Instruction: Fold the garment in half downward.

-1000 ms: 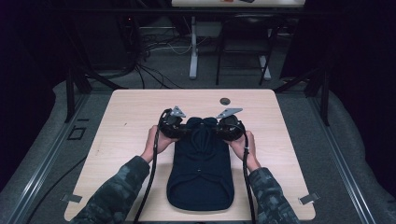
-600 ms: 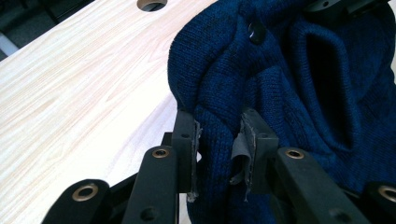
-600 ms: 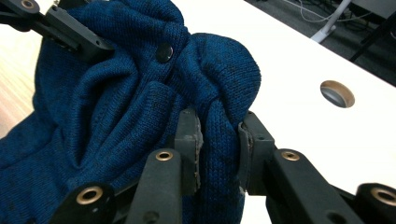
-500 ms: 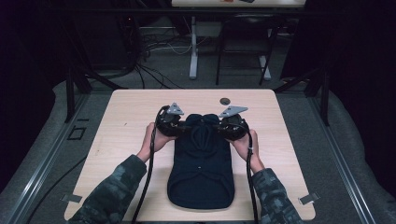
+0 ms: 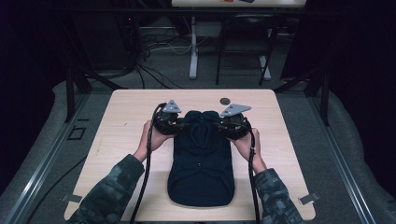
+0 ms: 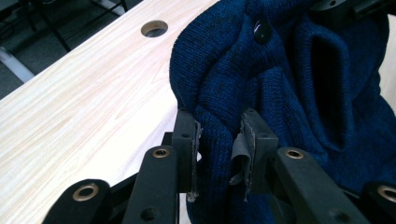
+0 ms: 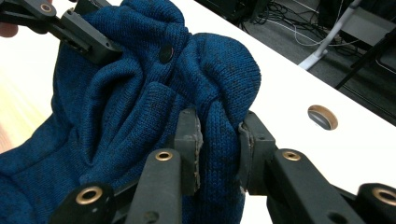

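left gripper (image 6: 218, 156) clamped on dark blue knit sweater (image 5: 201, 158) | right gripper (image 7: 218, 149) clamped likewise | sweater mid-table (image 5: 126, 121), top edge bunched and carried farther from the person than a second ago | probably a fold starting; dim high view leaves this unsure

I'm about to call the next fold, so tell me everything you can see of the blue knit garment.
The blue knit garment is dark ribbed wool-like fabric with a dark button. It lies lengthwise on the table, far end bunched and raised. The left gripper and right gripper each pinch a fold there.
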Available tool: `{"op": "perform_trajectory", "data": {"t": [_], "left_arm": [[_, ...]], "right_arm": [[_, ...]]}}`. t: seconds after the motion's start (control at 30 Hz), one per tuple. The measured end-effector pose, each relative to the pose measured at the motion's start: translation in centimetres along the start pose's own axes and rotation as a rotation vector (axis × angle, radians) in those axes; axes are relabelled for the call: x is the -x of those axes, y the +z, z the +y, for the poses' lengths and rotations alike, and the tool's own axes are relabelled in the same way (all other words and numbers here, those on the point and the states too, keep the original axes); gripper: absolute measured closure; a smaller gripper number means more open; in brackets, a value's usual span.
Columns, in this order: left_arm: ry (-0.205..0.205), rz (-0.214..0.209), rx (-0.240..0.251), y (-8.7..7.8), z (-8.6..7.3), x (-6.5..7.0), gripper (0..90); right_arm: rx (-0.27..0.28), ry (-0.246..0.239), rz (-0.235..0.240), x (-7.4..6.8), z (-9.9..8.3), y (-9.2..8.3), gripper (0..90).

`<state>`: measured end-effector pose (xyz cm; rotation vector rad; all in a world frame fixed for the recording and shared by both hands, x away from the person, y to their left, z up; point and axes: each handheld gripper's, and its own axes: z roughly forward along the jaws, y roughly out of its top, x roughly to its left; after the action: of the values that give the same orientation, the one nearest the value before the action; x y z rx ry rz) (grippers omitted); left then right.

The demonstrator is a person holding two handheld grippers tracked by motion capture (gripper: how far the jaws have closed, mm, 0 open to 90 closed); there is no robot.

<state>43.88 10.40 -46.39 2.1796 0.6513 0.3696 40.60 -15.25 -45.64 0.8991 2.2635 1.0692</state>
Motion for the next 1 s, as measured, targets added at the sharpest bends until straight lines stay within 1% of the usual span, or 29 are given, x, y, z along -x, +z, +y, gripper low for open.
{"op": "perform_trajectory", "data": {"t": [0.17,0.27,0.37,0.4,0.57,0.6,0.63,0.7,0.77,0.8,0.83,0.87,0.9,0.93,1.0], "left_arm": [[0.014,-0.004,0.003,-0.3,0.3,0.1,71.1],[0.019,-0.007,0.007,-0.6,0.5,0.2,71.1],[0.03,0.0,0.012,-0.9,0.7,0.3,71.1],[0.032,0.003,0.016,-1.0,0.8,0.3,71.1],[0.066,0.025,0.026,-1.5,1.1,0.5,71.2],[0.06,0.023,0.034,-1.6,1.1,0.5,71.2],[0.066,0.021,0.03,-1.6,1.2,0.4,71.2],[0.053,0.011,0.043,-1.8,1.2,0.4,71.1],[0.047,-0.008,0.037,-1.9,1.4,0.4,70.4],[0.041,-0.02,0.034,-2.0,1.4,0.3,69.5],[0.04,-0.033,0.021,-2.0,1.4,0.3,69.5],[0.041,-0.034,0.01,-2.0,1.4,0.3,68.5],[0.044,-0.045,-0.002,-1.9,1.4,0.4,68.5],[0.05,-0.056,-0.018,-1.9,1.4,0.4,68.2],[0.059,-0.064,-0.024,-1.9,1.4,0.5,68.5]], "right_arm": [[0.005,-0.009,0.001,0.0,0.1,-0.3,72.1],[0.021,-0.011,-0.005,0.0,0.2,-0.6,72.1],[0.027,-0.014,-0.008,-0.1,0.2,-0.8,72.1],[0.045,-0.02,-0.009,-0.2,0.2,-1.0,72.0],[0.065,-0.04,-0.023,-0.3,0.4,-1.3,72.0],[0.074,-0.045,-0.029,-0.4,0.4,-1.3,72.0],[0.076,-0.049,-0.03,-0.4,0.4,-1.4,72.0],[0.088,-0.052,-0.032,-0.4,0.4,-1.5,72.1],[0.099,-0.055,-0.04,-0.5,0.4,-1.6,72.2],[0.109,-0.064,-0.045,-0.6,0.3,-1.7,72.3],[0.109,-0.064,-0.045,-0.6,0.3,-1.7,72.3],[0.119,-0.071,-0.05,-0.6,0.2,-1.8,72.3],[0.119,-0.071,-0.05,-0.6,0.2,-1.8,72.3],[0.121,-0.073,-0.043,-0.6,0.1,-1.8,72.4],[0.131,-0.07,-0.044,-0.6,-0.2,-1.8,72.5]]}}
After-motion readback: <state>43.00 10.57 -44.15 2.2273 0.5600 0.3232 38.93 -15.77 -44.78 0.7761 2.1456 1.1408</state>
